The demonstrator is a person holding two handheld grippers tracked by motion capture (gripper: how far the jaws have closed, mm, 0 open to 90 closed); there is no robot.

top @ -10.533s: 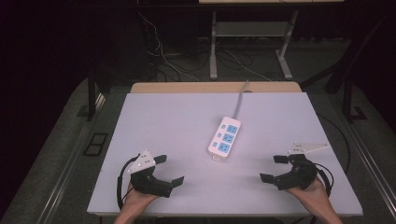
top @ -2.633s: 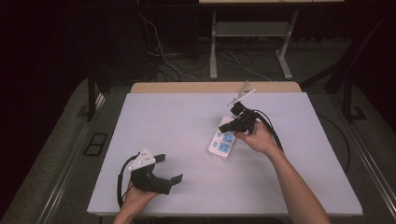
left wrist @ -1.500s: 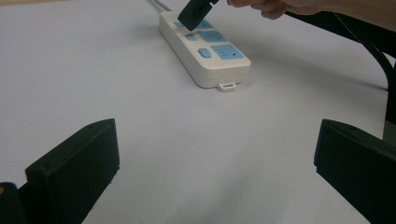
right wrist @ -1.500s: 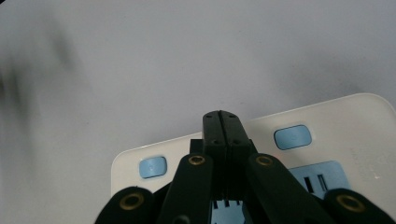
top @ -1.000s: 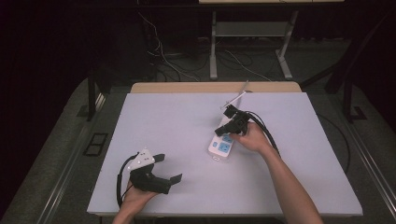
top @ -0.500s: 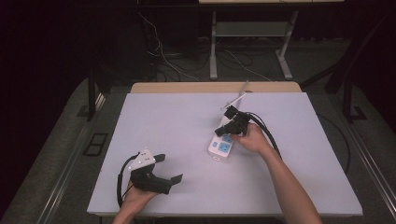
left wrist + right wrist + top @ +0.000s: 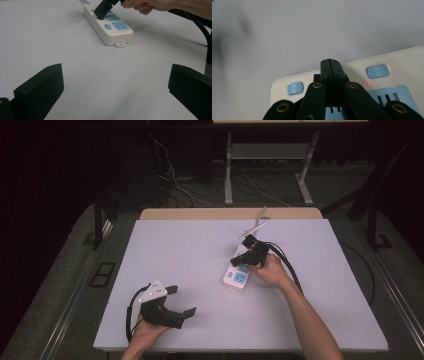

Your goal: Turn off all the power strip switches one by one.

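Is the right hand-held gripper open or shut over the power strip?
Shut: the right hand-held gripper has its jaws pressed together, tips over the power strip.

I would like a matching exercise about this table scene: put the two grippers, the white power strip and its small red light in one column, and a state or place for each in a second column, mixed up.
Column one:
1. left gripper
2. right gripper
3. white plastic power strip with blue sockets
4. small red indicator light

Column two:
A. jaws shut, tips pressed down on the strip
B. lit, beside a blue button
C. lying flat mid-table
D. jaws wide open, near the table's front edge

Pairs: 1-D, 2-A, 3-C, 4-B
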